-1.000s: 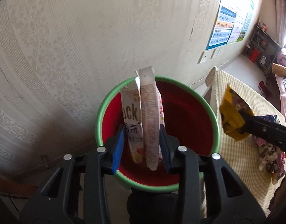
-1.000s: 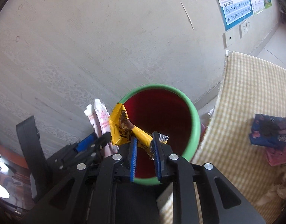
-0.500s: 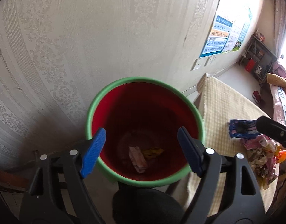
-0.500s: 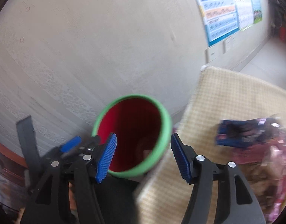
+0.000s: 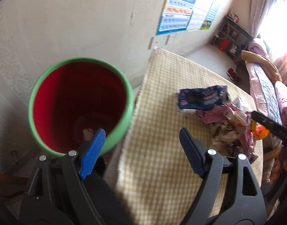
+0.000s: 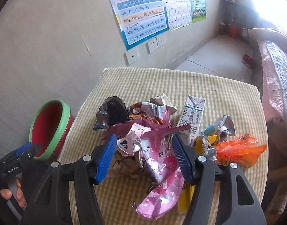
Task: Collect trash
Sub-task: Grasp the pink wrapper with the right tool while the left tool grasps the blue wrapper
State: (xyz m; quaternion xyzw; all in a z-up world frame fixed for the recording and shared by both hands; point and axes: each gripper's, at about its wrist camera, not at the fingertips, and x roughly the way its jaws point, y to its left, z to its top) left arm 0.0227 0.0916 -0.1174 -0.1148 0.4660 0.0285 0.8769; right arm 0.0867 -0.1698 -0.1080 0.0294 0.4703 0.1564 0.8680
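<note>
The red bin with a green rim [image 5: 33, 97] stands on the floor at the table's left edge, with dropped wrappers [image 5: 87, 132] at its bottom. My left gripper [image 5: 141, 131] is open and empty, hanging over the bin's right rim and the cloth edge. My right gripper [image 6: 144, 137] is open above the trash pile [image 6: 152, 129]; pink and white wrappers show between its fingers, untouched by the pads. The pile holds a dark blue wrapper [image 5: 201, 97], a milk carton [image 6: 193, 116], an orange wrapper [image 6: 239, 150] and a pink bag [image 6: 162, 193].
A yellow checked cloth [image 6: 162, 82] covers the table, which meets the wall with sockets and posters. The bin [image 6: 66, 110] sits low at the table's left. A person's hand [image 6: 12, 195] holds the left gripper [image 6: 23, 150]. A bed lies to the right.
Both grippers opened and let their wrappers fall into the bin. Both then swung right, the left to the bin's edge, the right over the trash pile on the table.
</note>
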